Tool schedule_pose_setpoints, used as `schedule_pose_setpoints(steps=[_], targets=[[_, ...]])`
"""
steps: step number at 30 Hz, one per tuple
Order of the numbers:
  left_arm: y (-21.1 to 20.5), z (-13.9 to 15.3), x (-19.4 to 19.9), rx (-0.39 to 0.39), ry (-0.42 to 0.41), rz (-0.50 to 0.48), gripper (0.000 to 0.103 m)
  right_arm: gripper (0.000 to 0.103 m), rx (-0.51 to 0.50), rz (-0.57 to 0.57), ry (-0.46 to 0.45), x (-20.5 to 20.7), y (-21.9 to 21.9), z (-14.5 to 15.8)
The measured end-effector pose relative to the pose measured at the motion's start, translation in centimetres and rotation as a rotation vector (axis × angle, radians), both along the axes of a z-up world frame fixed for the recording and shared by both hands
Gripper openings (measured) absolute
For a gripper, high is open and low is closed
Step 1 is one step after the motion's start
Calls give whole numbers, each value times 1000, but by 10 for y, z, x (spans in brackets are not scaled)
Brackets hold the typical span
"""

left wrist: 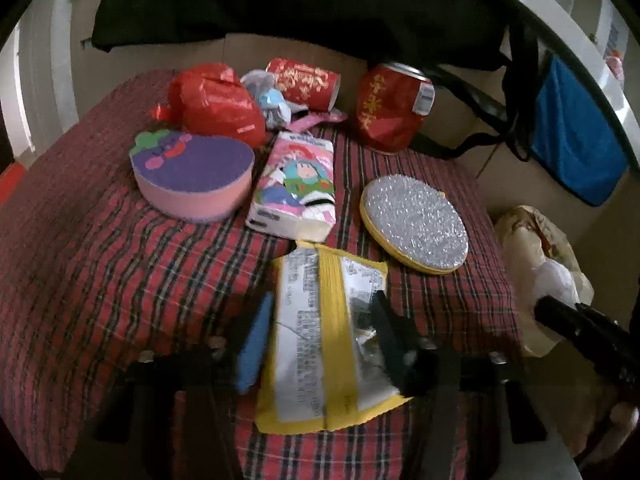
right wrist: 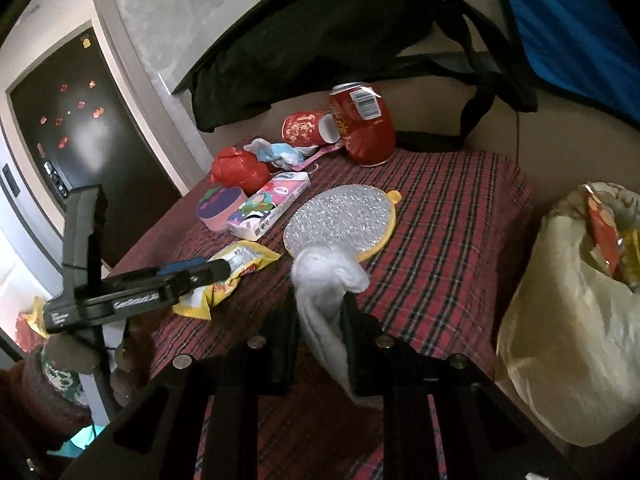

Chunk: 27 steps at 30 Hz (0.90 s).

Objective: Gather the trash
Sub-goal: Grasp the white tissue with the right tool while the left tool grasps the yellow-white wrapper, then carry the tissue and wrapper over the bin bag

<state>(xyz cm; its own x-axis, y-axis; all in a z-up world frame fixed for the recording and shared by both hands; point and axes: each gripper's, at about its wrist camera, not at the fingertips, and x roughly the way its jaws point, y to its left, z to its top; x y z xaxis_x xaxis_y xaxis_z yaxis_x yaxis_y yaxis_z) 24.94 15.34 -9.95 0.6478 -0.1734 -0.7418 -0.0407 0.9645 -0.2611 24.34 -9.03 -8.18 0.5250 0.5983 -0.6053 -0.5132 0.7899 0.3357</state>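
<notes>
My left gripper (left wrist: 320, 320) is closed on a yellow and white snack wrapper (left wrist: 320, 340) above the plaid table's near edge; it also shows in the right wrist view (right wrist: 240, 260). My right gripper (right wrist: 320, 304) is shut on a crumpled white tissue (right wrist: 328, 280) over the table's front. A beige trash bag (right wrist: 560, 320) with wrappers inside stands right of the table. At the back lie a crushed red can (left wrist: 392, 112), a red paper cup (left wrist: 304, 84), a red plastic bag (left wrist: 216, 104) and crumpled wrappers (left wrist: 268, 100).
A purple and pink sponge (left wrist: 196, 176), a cartoon tissue pack (left wrist: 296, 184) and a round silver scrubber (left wrist: 412, 224) lie mid-table on the red plaid cloth (left wrist: 100, 260). A black bag (left wrist: 280, 4) and blue cloth (left wrist: 576, 132) hang behind. Cardboard stands behind the table.
</notes>
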Motion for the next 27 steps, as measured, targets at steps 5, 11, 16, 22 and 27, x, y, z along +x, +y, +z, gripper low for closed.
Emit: schedule_pose_setpoints(steps=[5, 11, 16, 22, 27], targets=[[-7, 8, -9, 27, -35, -4, 22, 19, 12, -9, -5, -6, -11, 2], [-12, 33, -26, 35, -118, -16, 21, 19, 16, -9, -25, -14, -14, 7], [-23, 62, -42, 61, -209, -23, 21, 19, -3, 1, -72, -21, -9, 20], [-49, 106, -55, 70, -340, -42, 21, 19, 11, -21, -151, -25, -25, 52], [-93, 133, -55, 53, -460, -94, 21, 19, -1, -80, -240, -29, -58, 85]])
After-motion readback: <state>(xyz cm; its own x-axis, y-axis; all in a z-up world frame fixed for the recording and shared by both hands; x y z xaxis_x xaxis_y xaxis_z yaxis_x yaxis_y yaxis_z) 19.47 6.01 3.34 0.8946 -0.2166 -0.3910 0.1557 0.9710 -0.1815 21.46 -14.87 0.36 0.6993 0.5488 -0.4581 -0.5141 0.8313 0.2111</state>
